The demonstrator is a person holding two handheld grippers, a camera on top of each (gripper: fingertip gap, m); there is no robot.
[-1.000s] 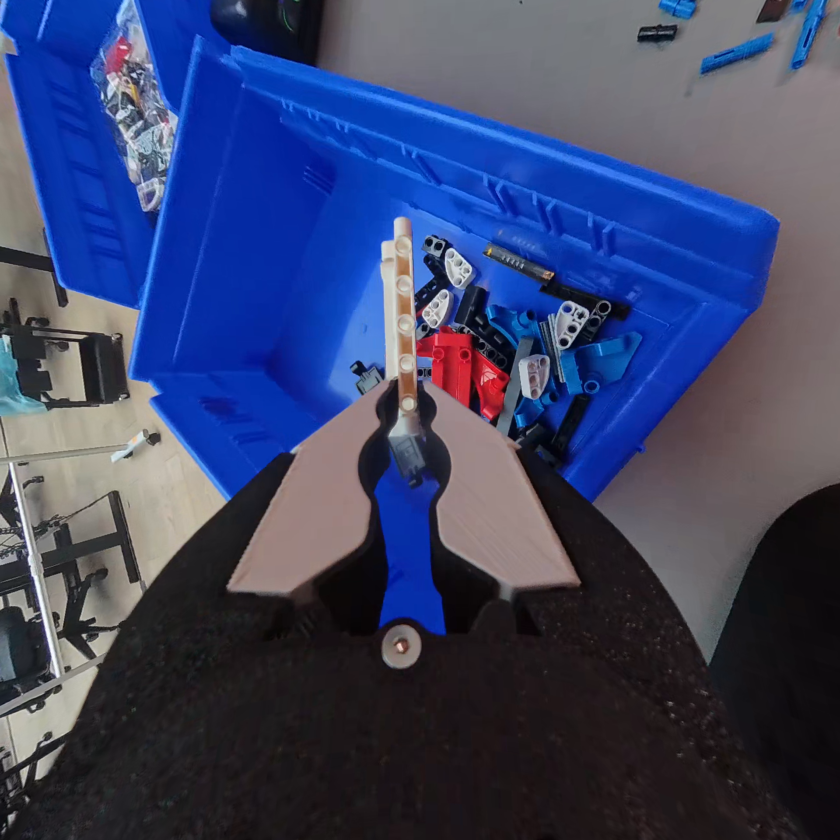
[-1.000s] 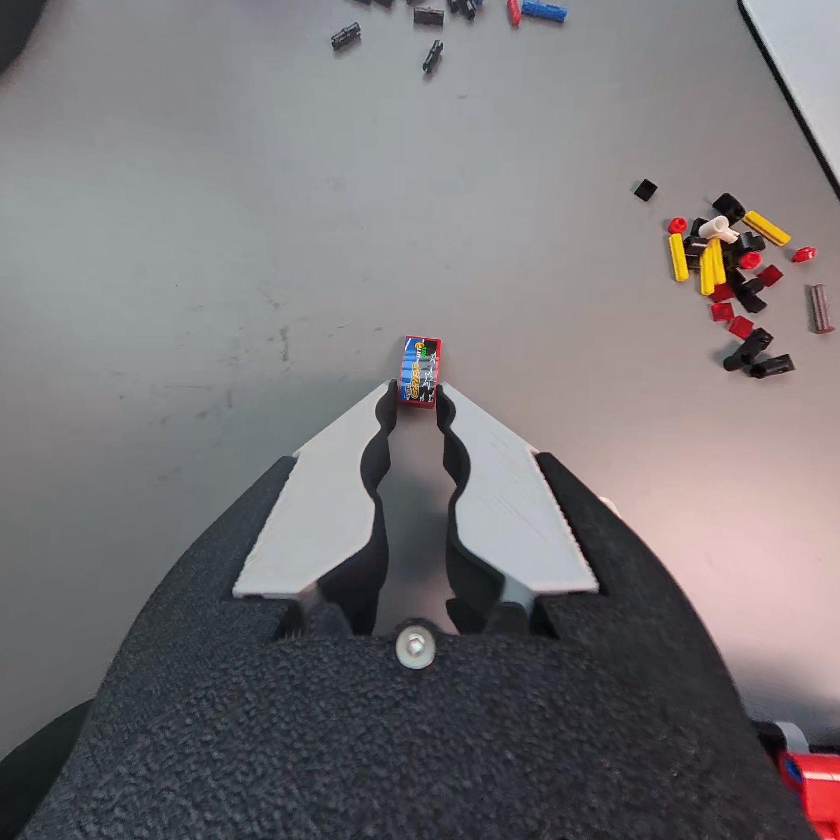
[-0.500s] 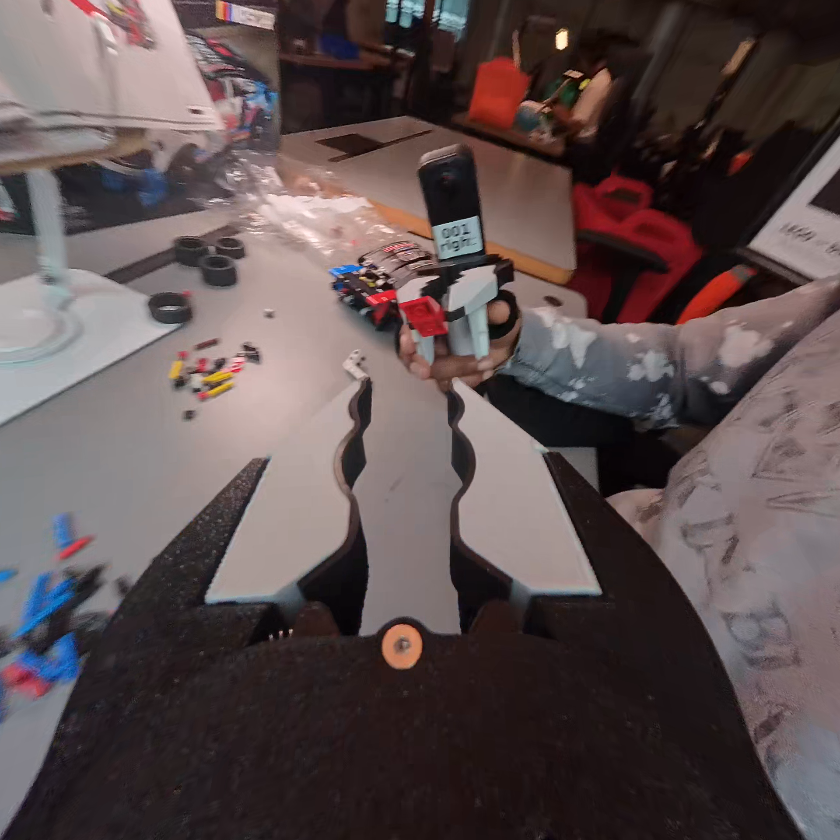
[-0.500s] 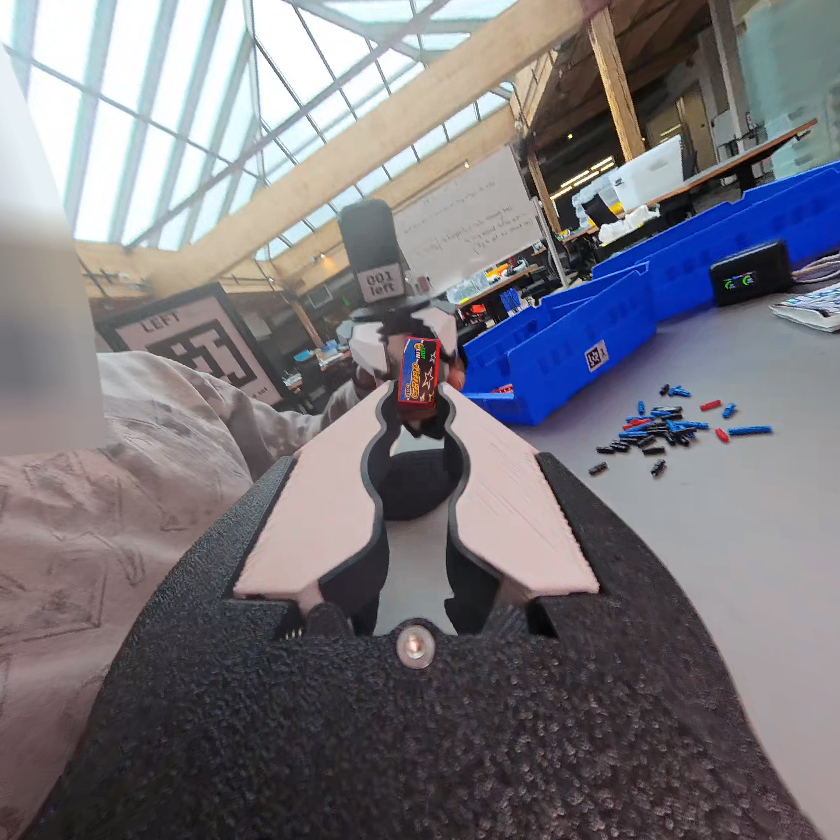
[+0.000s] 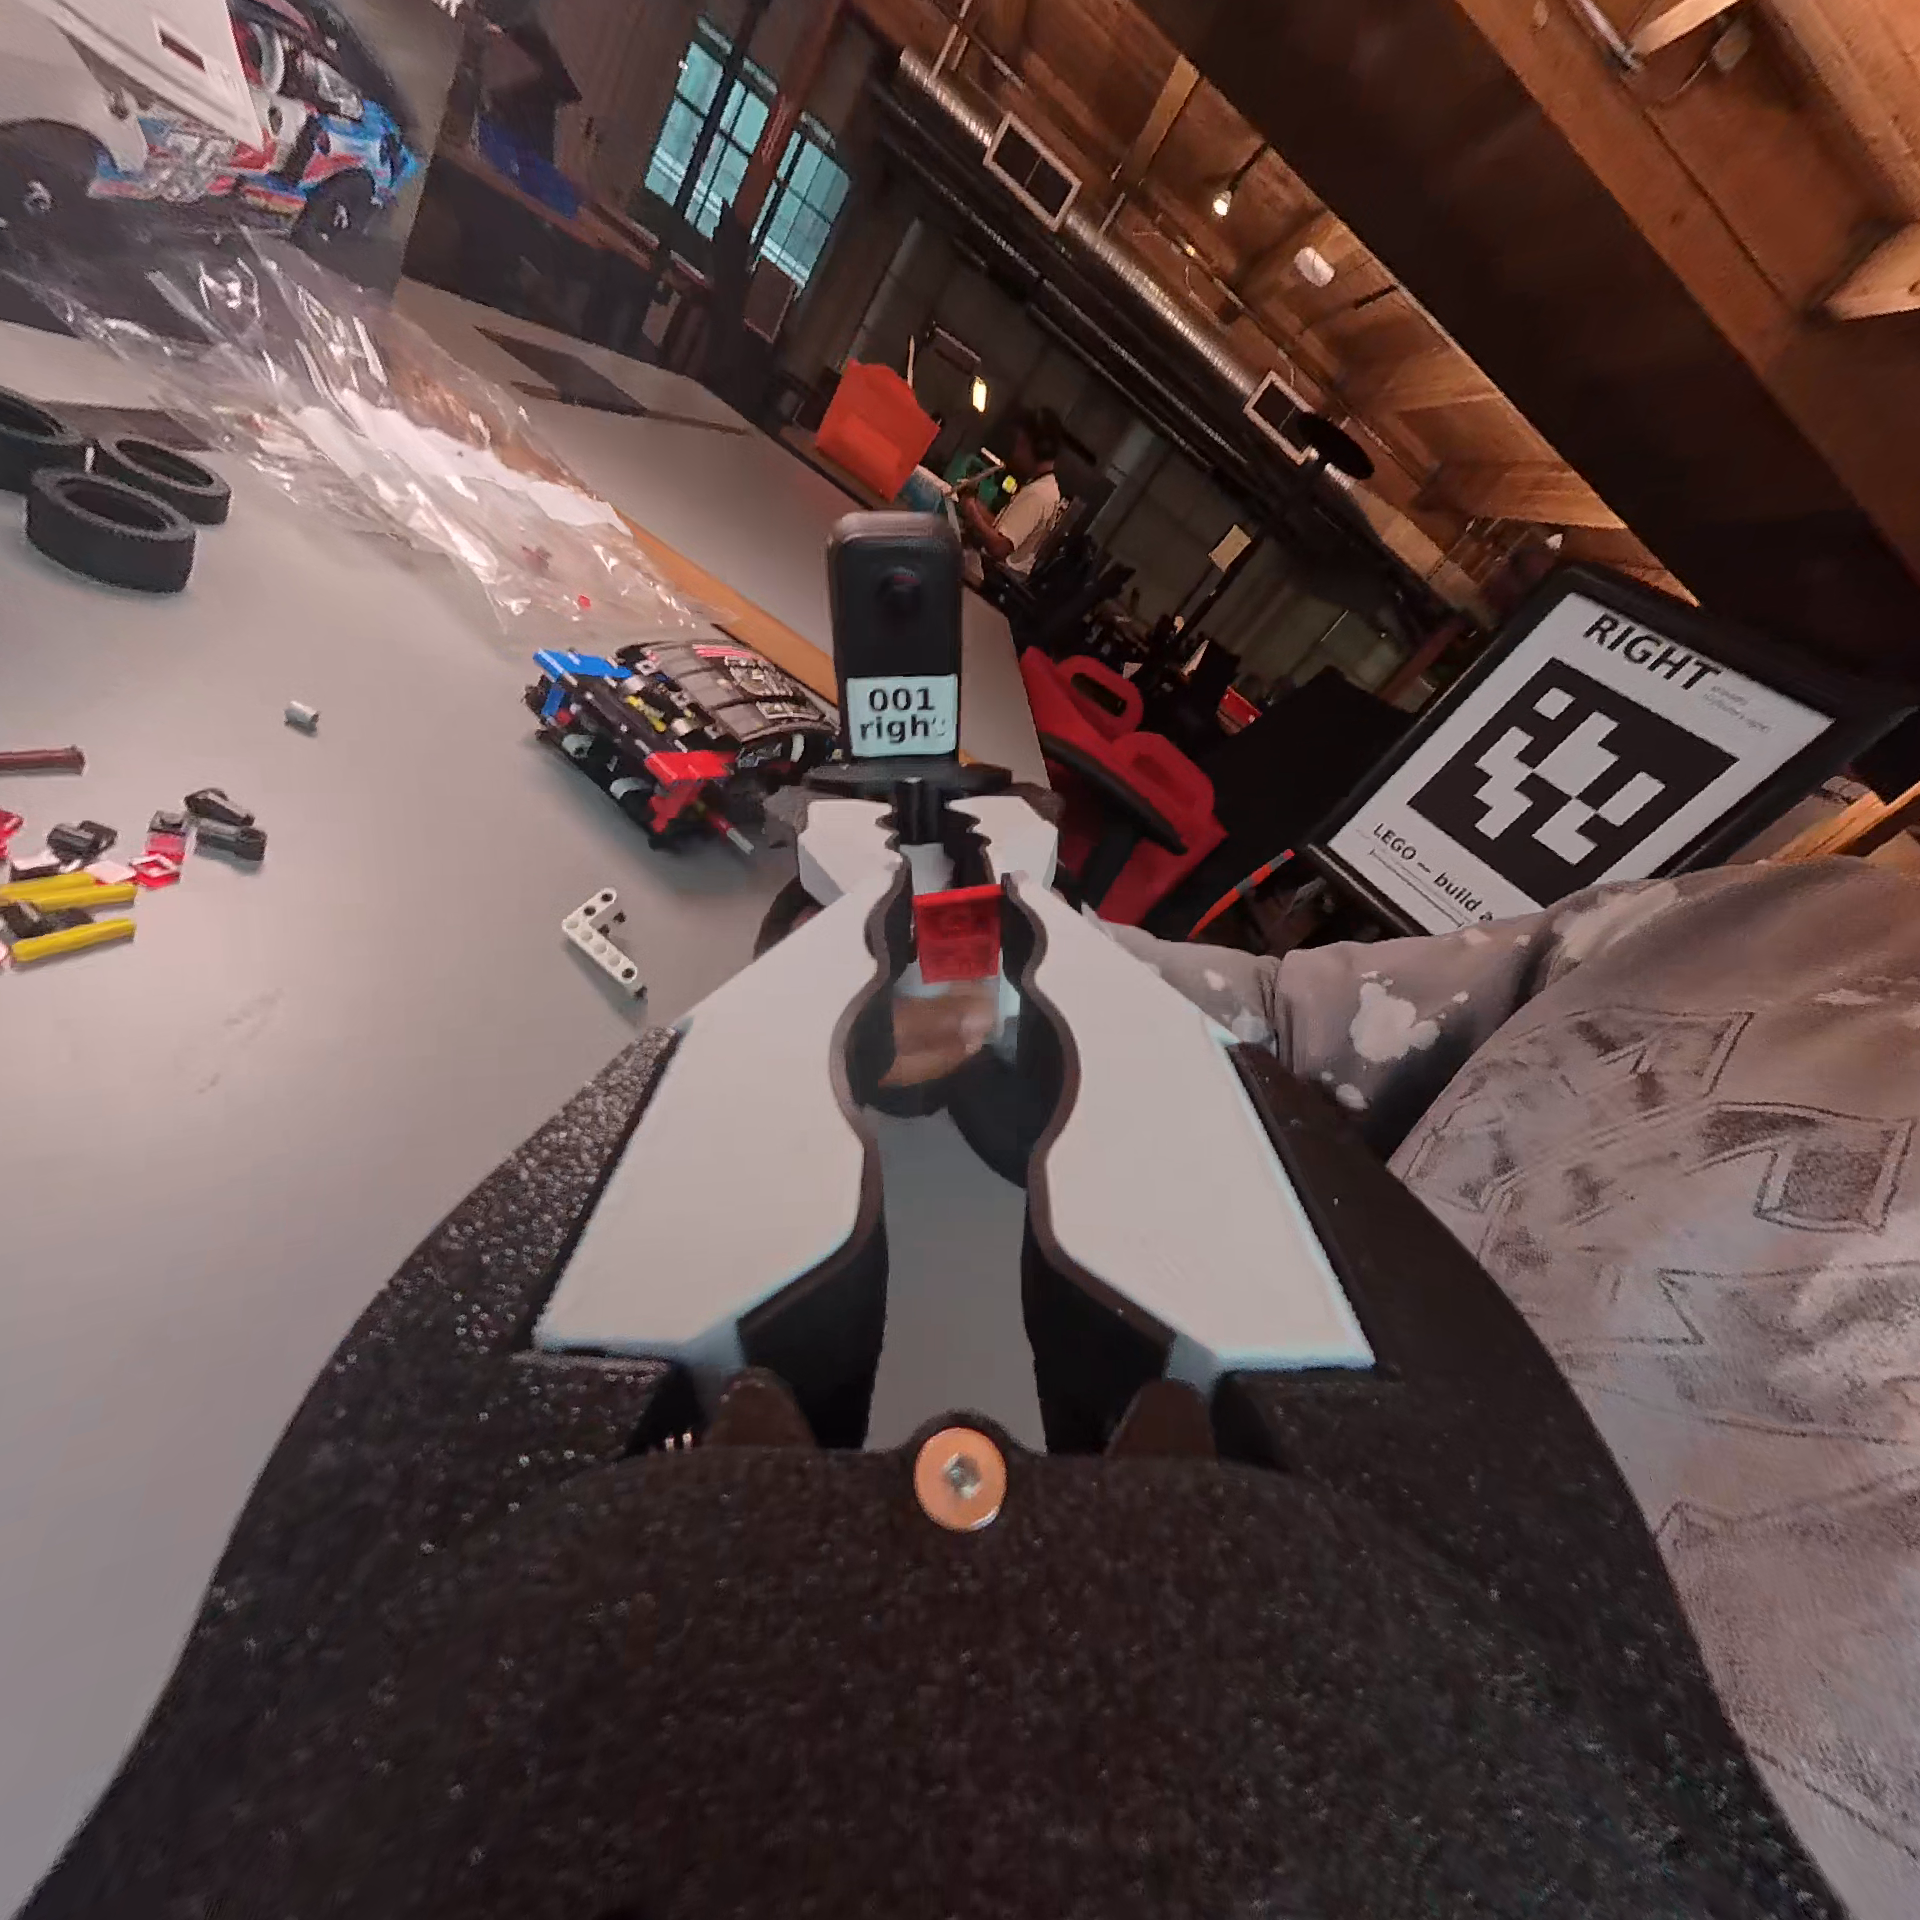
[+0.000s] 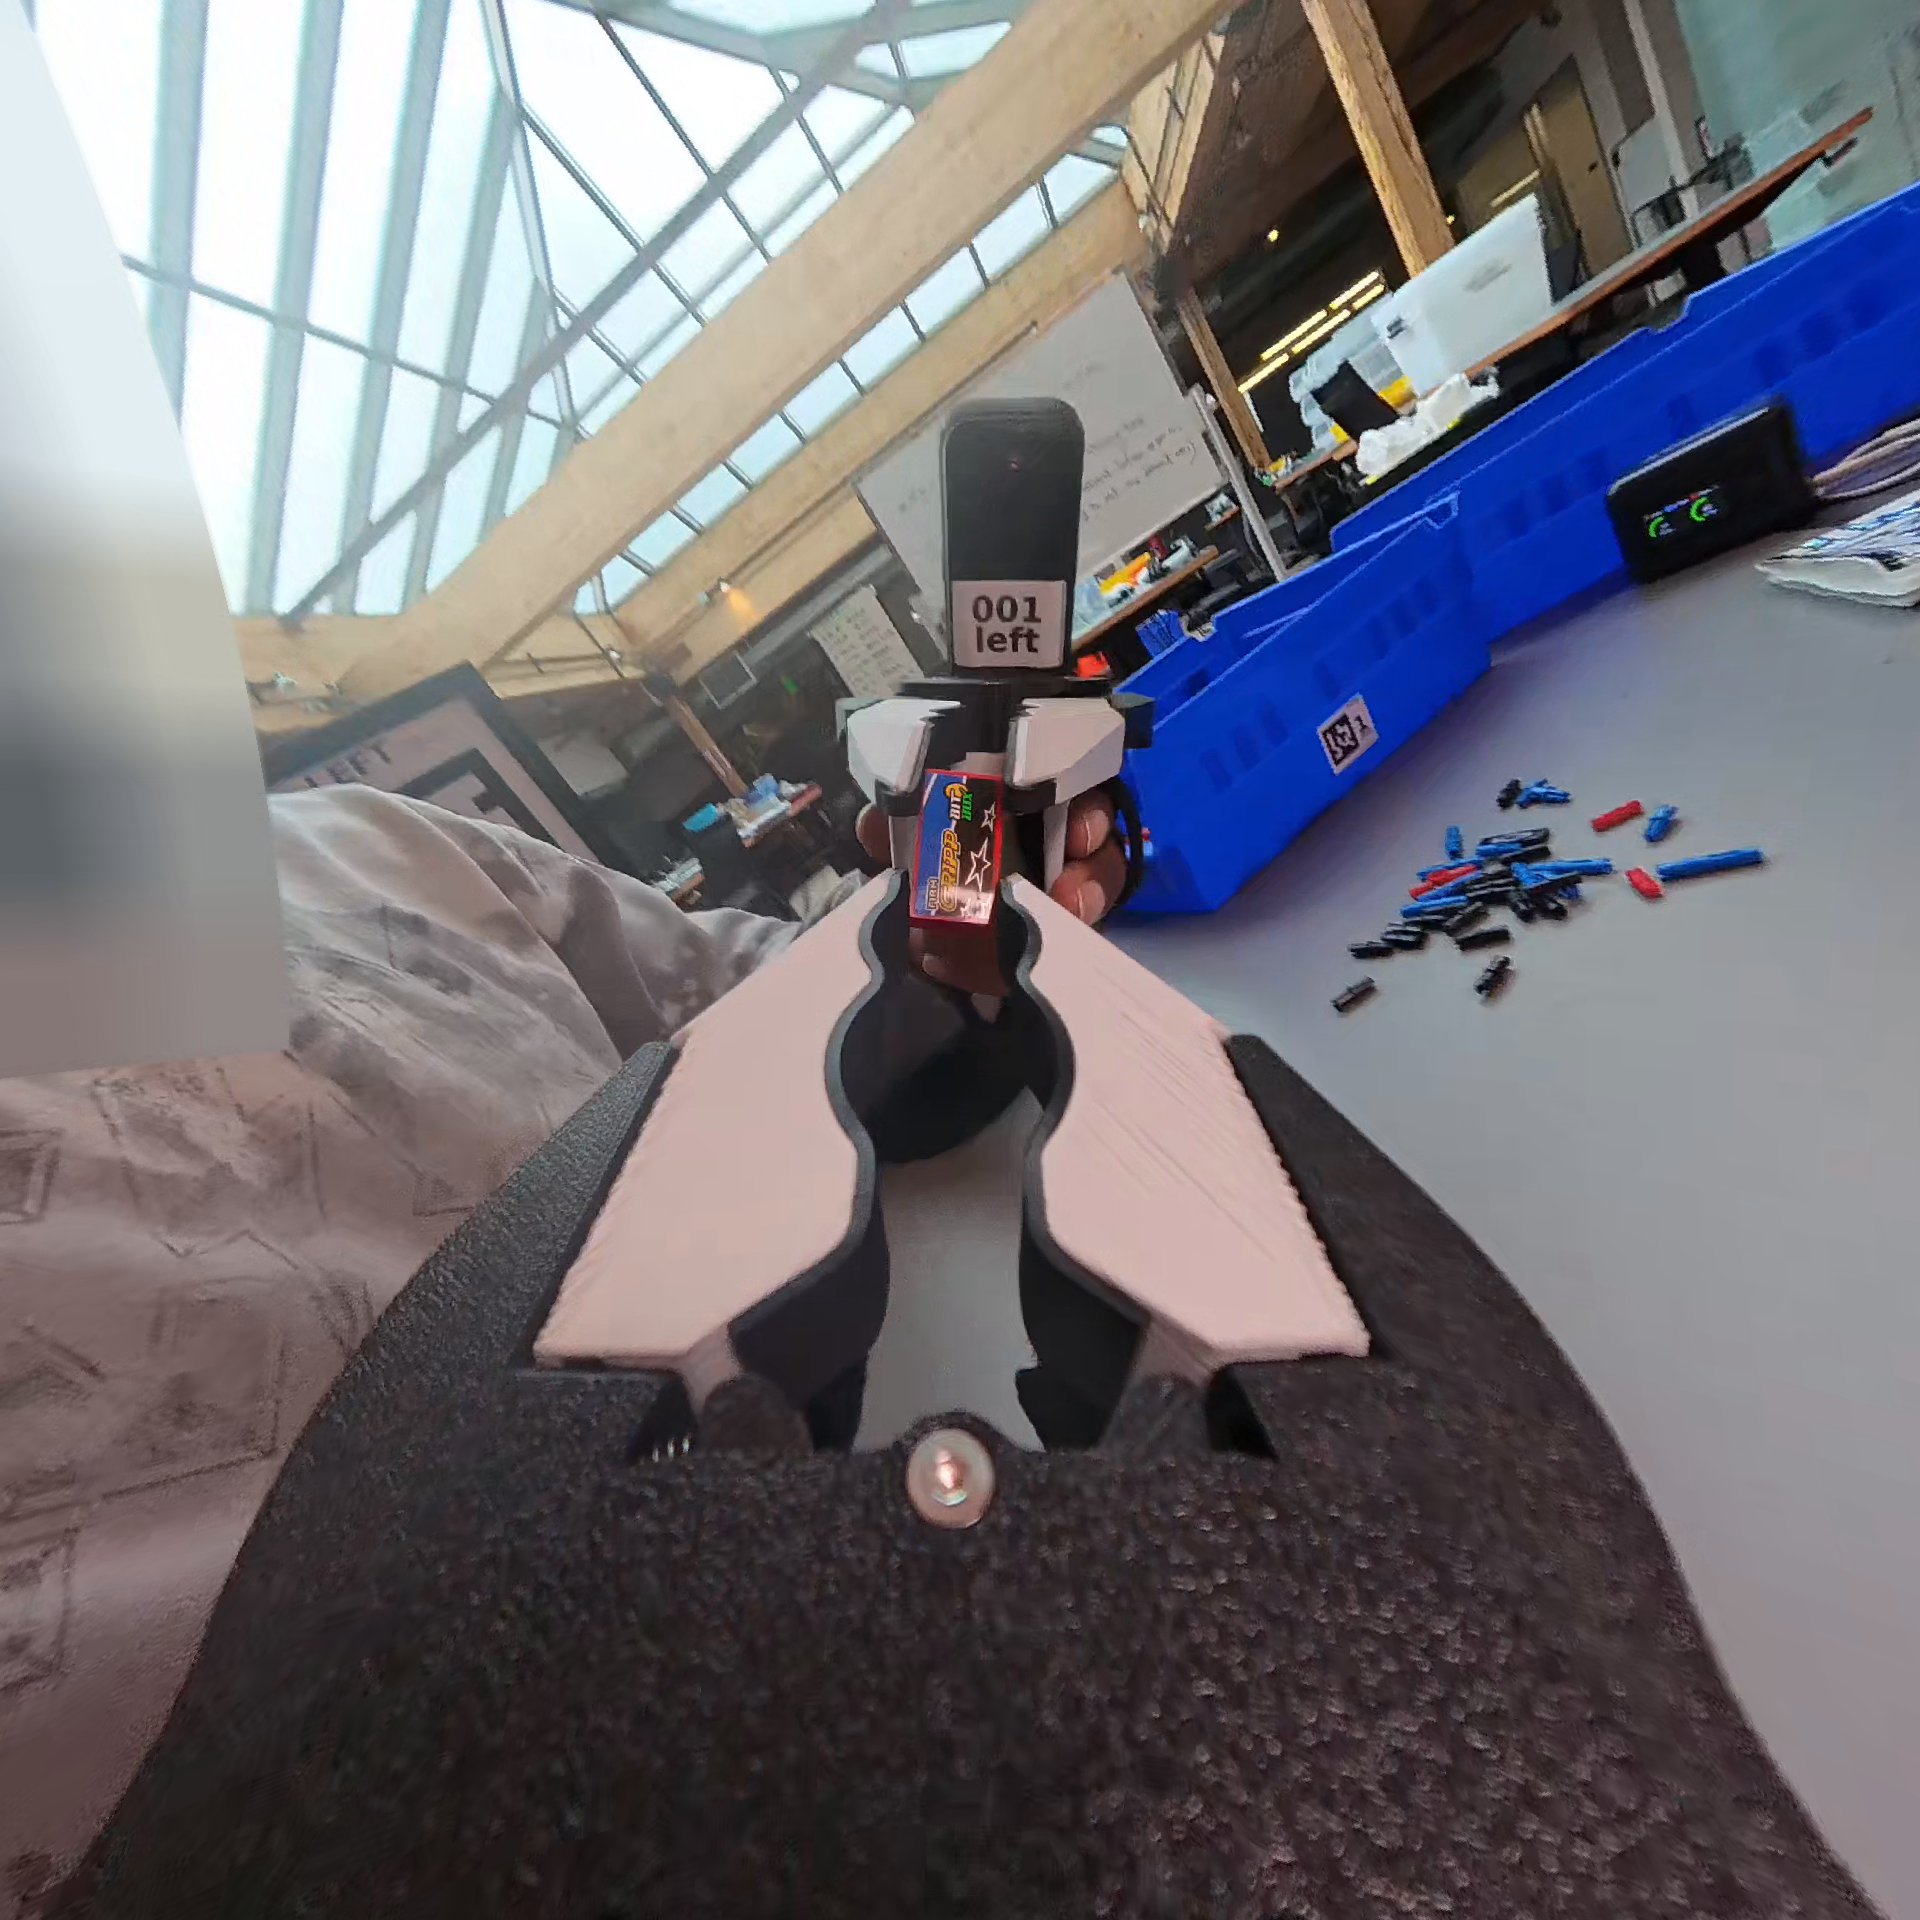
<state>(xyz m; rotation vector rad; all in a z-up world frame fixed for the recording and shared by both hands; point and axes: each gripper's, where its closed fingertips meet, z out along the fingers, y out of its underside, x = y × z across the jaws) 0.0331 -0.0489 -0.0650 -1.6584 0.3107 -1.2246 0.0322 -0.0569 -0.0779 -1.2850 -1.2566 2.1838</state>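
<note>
My two grippers face each other above the grey table (image 5: pixel 312 1091), tip to tip. My right gripper (image 6: pixel 954 894) is shut on a small red tile with a colourful sticker (image 6: pixel 956 847) and holds it upright. In the left wrist view the tile's plain red underside (image 5: pixel 956 935) sits between the tips of my left gripper (image 5: pixel 956 899), whose jaws have narrowed to the tile's width and close against its sides. The right gripper (image 5: pixel 925 842) shows just behind the tile. The left gripper (image 6: pixel 977 764), with a hand around it, shows behind the tile in the right wrist view.
A partly built model car (image 5: pixel 686 717), black tyres (image 5: pixel 109 530), plastic bags (image 5: pixel 416 457), a white L-shaped beam (image 5: pixel 603 940) and small loose pieces (image 5: pixel 83 883) lie on the table. Blue bins (image 6: pixel 1351 707), scattered blue and black pins (image 6: pixel 1507 883) and a black device (image 6: pixel 1704 499) are nearby. Both grippers' tips are roughly 25 cm from the partly built model car (image 5: pixel 686 717).
The left gripper left the blue bin and no longer holds the white beam. Both grippers swung up to face each other. The left jaws, open half a second ago, have narrowed around the tile.
</note>
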